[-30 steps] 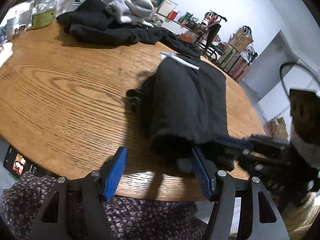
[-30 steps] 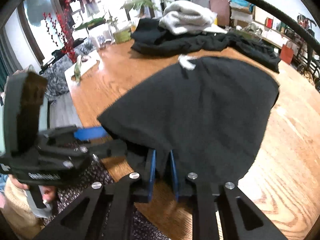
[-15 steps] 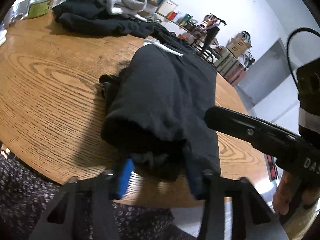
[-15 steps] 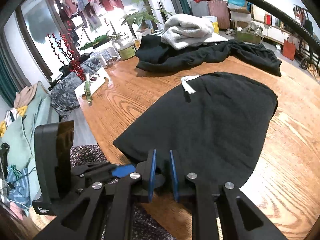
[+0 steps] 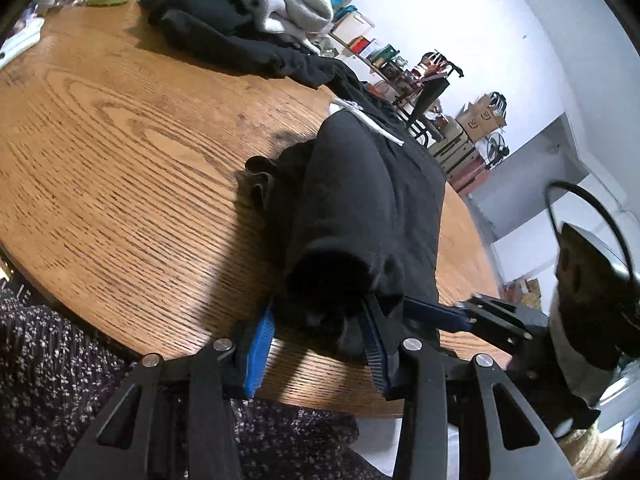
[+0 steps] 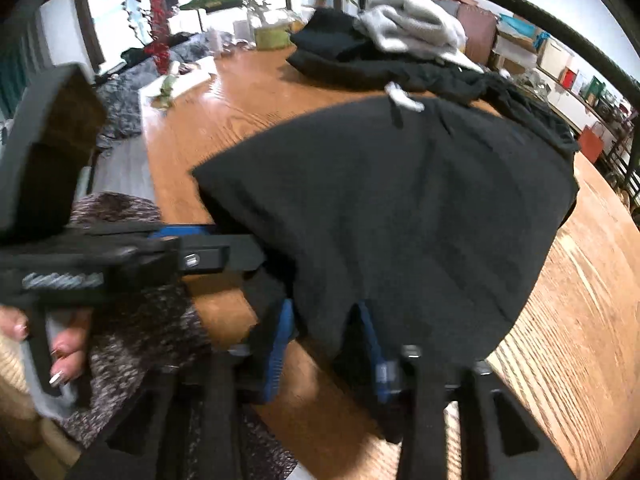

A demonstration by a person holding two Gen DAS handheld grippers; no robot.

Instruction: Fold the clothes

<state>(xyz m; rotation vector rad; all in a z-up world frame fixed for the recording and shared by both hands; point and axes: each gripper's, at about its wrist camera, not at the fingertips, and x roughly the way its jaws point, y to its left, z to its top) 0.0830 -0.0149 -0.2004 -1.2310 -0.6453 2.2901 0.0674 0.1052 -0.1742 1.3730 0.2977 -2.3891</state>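
i have the black garment lying on the wooden table, its near hem at the table's edge. my left gripper is clamped on a thick hem bunch; my right gripper is opening, cloth between its pads, so both corners can lift for a fold.

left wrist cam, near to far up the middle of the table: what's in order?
Left gripper → folded black garment → white drawstring → spread black clothing pile → crumpled grey sweatshirt.
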